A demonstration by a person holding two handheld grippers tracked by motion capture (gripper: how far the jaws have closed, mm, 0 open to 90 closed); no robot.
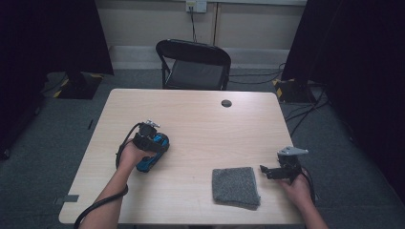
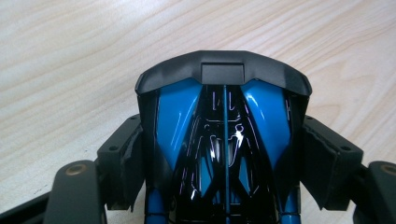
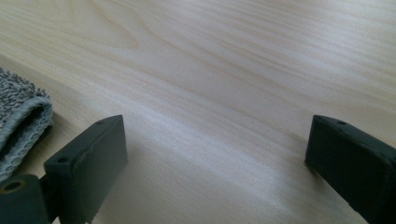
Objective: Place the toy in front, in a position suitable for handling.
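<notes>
My left gripper [image 1: 152, 139] lies on the left half of the wooden table [image 1: 191, 109], shut on a glossy blue and black object [image 1: 157, 150]. In the left gripper view that object [image 2: 224, 135] sits clamped between the two pads [image 2: 122, 163], its matte black rim pointing away over the wood. At the right front of the table, a folded grey cloth [image 1: 235, 187] lies flat. My right gripper [image 1: 273, 171] rests just to the right of it, open, with nothing between its fingers [image 3: 88, 163]. The cloth's edge [image 3: 18, 121] shows at the left of the right gripper view.
A small black round cap [image 1: 226, 103] sits in the table's far middle. A black folding chair [image 1: 193, 64] stands behind the far edge. Dark curtains hang at both sides, and cables run over the grey floor at the right.
</notes>
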